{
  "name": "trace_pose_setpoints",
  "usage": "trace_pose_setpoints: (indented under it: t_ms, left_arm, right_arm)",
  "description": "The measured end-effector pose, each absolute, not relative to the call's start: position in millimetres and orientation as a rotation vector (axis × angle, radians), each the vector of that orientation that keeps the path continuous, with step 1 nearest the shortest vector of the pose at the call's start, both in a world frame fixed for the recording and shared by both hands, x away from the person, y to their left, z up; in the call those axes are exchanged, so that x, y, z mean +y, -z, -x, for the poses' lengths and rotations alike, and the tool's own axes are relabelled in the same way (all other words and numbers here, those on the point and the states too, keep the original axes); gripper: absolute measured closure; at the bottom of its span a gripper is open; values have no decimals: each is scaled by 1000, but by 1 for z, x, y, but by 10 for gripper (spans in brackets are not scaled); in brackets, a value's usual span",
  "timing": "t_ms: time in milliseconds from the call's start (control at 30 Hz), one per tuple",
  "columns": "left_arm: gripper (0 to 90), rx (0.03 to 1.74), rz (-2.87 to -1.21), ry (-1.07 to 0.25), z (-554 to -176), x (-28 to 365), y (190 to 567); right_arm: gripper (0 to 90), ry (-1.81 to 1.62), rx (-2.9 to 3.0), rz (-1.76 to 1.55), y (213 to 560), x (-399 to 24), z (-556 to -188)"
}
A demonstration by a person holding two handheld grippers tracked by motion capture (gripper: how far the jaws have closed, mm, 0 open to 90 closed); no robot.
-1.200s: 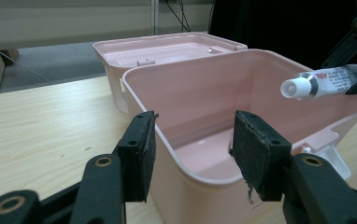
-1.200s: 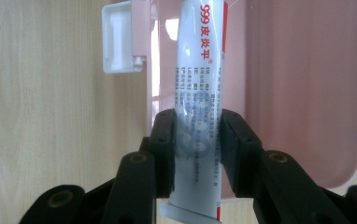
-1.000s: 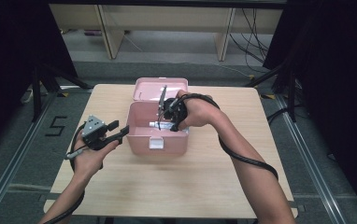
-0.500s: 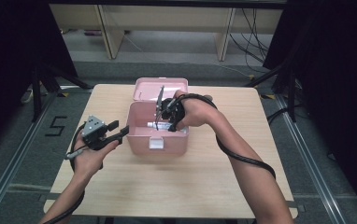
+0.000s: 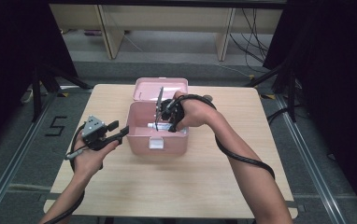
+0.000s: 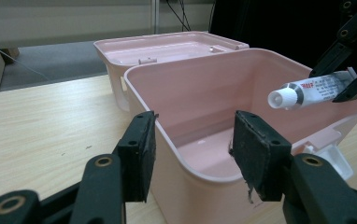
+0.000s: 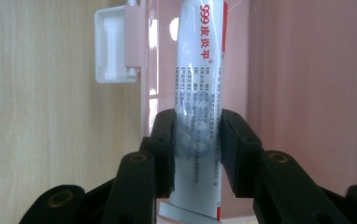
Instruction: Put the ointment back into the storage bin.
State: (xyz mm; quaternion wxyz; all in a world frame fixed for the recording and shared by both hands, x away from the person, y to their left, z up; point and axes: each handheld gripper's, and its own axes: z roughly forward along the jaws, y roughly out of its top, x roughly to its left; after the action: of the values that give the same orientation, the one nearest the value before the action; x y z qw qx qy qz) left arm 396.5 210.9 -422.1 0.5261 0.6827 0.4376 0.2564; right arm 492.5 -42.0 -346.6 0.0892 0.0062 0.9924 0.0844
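An open pink plastic box (image 5: 167,144) stands mid-table, its lid (image 5: 160,87) lying back behind it. My right gripper (image 5: 163,116) hangs over the box's open top, shut on a white ointment tube (image 5: 160,125). In the right gripper view the pads clamp the tube (image 7: 200,70) near its crimped end, cap pointing away above the box interior (image 7: 307,93). My left gripper (image 5: 120,129) sits at the box's left front corner. Its jaws (image 6: 193,154) stand apart with the corner rim (image 6: 200,88) between them. Beyond it the tube (image 6: 307,91) hovers level in the right gripper (image 6: 349,77).
A white latch (image 7: 113,46) hangs on the box's front wall. Bare wooden tabletop (image 5: 190,186) lies all round the box. Black cables trail from both grippers. Dark curtains flank the table, with desk legs and floor cables beyond its far edge.
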Motion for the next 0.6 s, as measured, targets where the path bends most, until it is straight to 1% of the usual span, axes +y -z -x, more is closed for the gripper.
trace_pose_setpoints:
  t_ms: [600]
  left_arm:
    - [491,1048,-1633,-610,-397,211,424]
  right_arm:
    - [690,-233,2965,0,355,-43,-496]
